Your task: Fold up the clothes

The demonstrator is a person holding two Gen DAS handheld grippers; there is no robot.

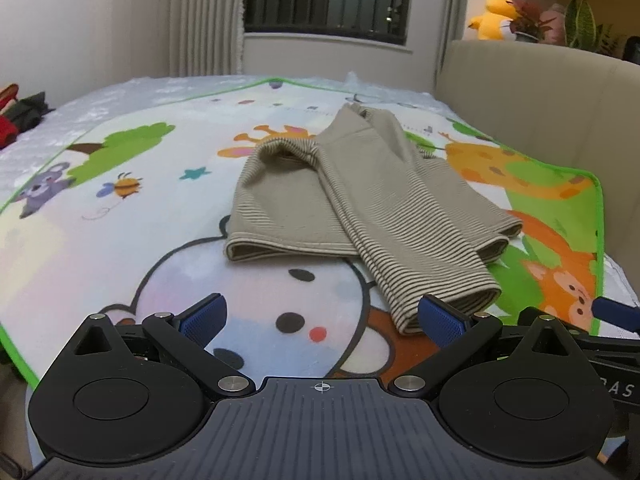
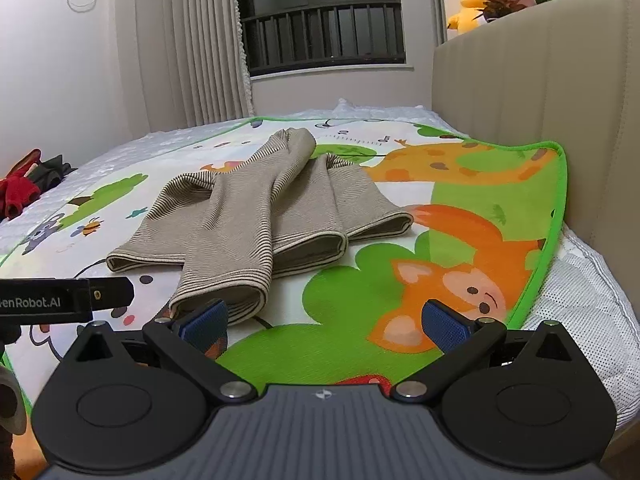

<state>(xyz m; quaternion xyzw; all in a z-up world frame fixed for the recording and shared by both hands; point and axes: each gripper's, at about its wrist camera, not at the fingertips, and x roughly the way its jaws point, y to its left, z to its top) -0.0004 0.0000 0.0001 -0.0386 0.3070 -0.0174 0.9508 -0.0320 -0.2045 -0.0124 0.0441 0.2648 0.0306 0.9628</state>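
Beige, finely striped garment [image 1: 360, 200] lies folded on the cartoon-print mat [image 1: 120, 184] atop the bed. In the left wrist view its long axis runs from eleven o'clock to five o'clock, cuffs nearest. Left gripper [image 1: 322, 314] and right gripper [image 2: 324, 322] hover at six o'clock, jaws wide apart, holding nothing.

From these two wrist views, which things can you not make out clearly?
- Striped garment: its near cuff end is partly hidden behind a claw pad in both wrist views.
- Red and dark clothes: small, at the left edge of both views; what kind they are cannot be told.
- Cartoon mat: its near part is hidden by each claw body.
- Yellow plush toy: partly hidden by a red-leaved plant.
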